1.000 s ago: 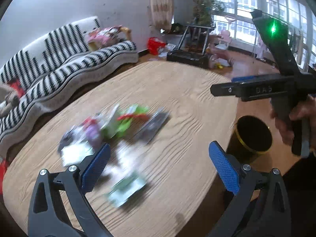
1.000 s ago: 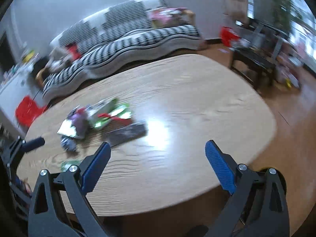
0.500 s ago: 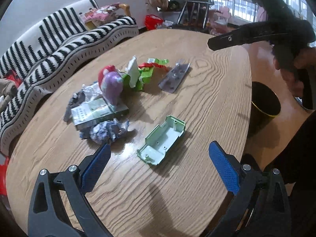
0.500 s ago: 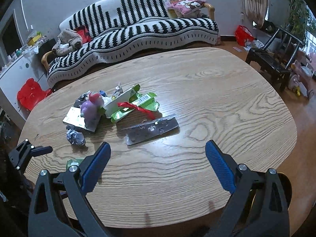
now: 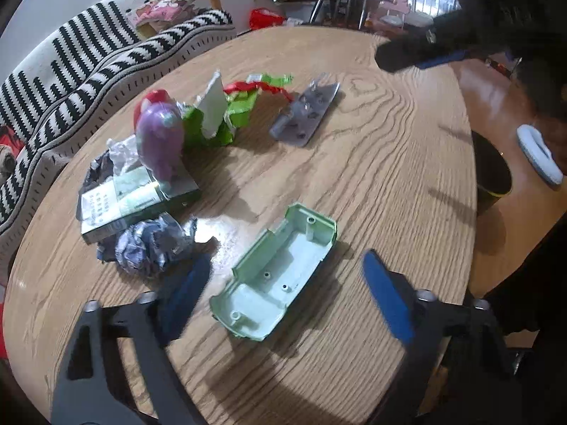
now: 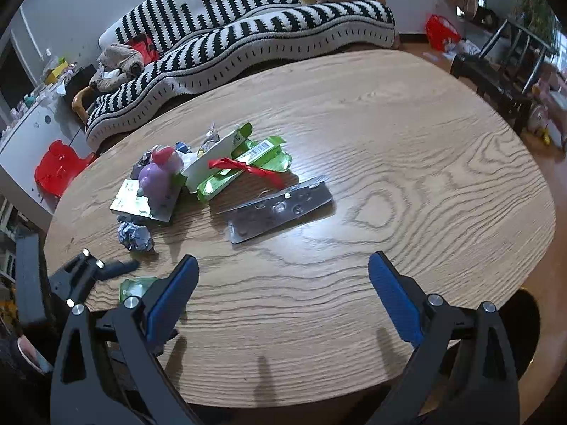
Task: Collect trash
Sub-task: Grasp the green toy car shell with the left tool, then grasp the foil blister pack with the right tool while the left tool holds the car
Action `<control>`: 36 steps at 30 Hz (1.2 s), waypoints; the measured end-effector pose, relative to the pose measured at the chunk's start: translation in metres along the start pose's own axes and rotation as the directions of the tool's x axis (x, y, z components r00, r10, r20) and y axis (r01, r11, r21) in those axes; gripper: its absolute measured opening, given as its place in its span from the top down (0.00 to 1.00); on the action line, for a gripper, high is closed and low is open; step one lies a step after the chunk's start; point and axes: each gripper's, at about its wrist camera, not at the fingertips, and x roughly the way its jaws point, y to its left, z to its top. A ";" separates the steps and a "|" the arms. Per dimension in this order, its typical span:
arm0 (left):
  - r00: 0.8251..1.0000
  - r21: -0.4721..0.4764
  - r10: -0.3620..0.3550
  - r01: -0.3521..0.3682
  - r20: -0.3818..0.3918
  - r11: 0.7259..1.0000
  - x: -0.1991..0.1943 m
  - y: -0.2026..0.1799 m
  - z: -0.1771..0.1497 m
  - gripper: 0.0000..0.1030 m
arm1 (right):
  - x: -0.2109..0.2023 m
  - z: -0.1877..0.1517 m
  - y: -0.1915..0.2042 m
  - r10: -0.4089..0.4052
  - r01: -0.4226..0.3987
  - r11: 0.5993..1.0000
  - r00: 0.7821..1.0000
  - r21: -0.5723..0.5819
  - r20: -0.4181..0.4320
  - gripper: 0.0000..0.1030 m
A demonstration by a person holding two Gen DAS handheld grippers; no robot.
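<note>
A pale green plastic shell lies hollow side up on the wooden table. My left gripper hangs low over it, jaws closing, with the shell between the blue pads and not pressed by them. Behind it lie a crumpled foil ball, a green box, a purple toy, green wrappers and a silver blister pack. My right gripper stands open over bare table, near the blister pack, nothing between its pads.
A black bin with a yellow rim stands on the floor beside the table's right edge. A striped sofa runs behind the table, with a red stool at its left and a dark chair at the right.
The left gripper has dropped toward the table and its jaws have narrowed around the green shell. The right gripper has come slightly lower and nearer the trash pile.
</note>
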 end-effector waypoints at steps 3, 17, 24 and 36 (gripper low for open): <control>1.000 -0.018 -0.023 0.023 0.002 1.000 -0.001 -0.002 0.001 0.49 | 0.009 0.004 -0.003 0.014 -0.013 0.999 1.000 0.042 -0.020 0.10; 0.998 -0.114 -0.050 0.055 0.047 0.992 -0.023 -0.001 0.016 0.67 | 0.075 0.028 -0.019 0.130 -0.094 0.930 0.988 0.357 -0.079 0.26; 0.993 -0.158 -0.053 0.070 0.108 0.985 -0.039 0.008 0.026 0.67 | 0.087 0.042 -0.016 0.073 -0.054 0.930 0.997 0.362 -0.039 0.53; 0.991 -0.241 -0.031 0.062 0.130 0.968 -0.048 0.029 0.038 0.67 | 0.054 0.031 -0.031 0.160 -0.136 0.918 0.987 0.372 -0.033 0.80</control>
